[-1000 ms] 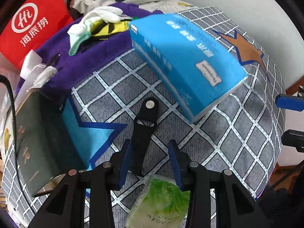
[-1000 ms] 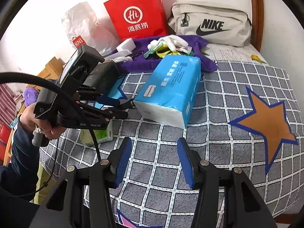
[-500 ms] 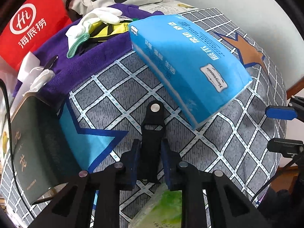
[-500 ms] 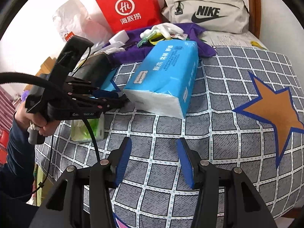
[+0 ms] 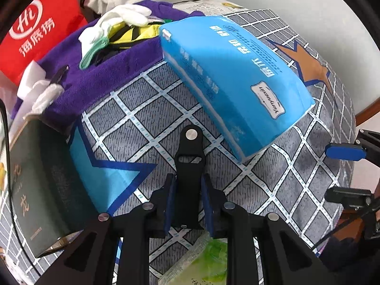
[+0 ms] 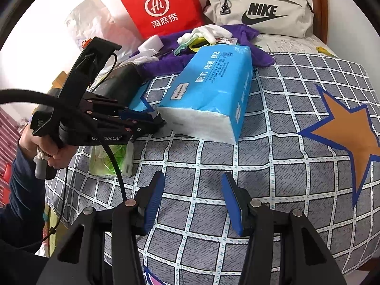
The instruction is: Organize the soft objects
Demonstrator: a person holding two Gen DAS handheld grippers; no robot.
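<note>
On the bed [image 5: 147, 123], my left gripper [image 5: 187, 204] has just been closing and now grasps the black strap [image 5: 190, 166]; my right gripper [image 6: 192, 204] hangs released over bare quilt.

I judge the smooth, narrow, rubbery strap could slide out of the flat blue pads once lifted, its free riveted end flopping against the slick blue tissue pack [image 5: 237, 80] just beside it. Plush purple cloth [image 5: 99, 83] and a crinkly green packet [image 6: 111, 161] lie near.

Both grippers [image 6: 193, 204] are black linkages with silver rivets and blue pads [image 6: 155, 201]; a black cable [image 6: 111, 152] trails the left gripper [image 5: 187, 204]; sleeve [image 6: 21, 190] apparently navy.
</note>
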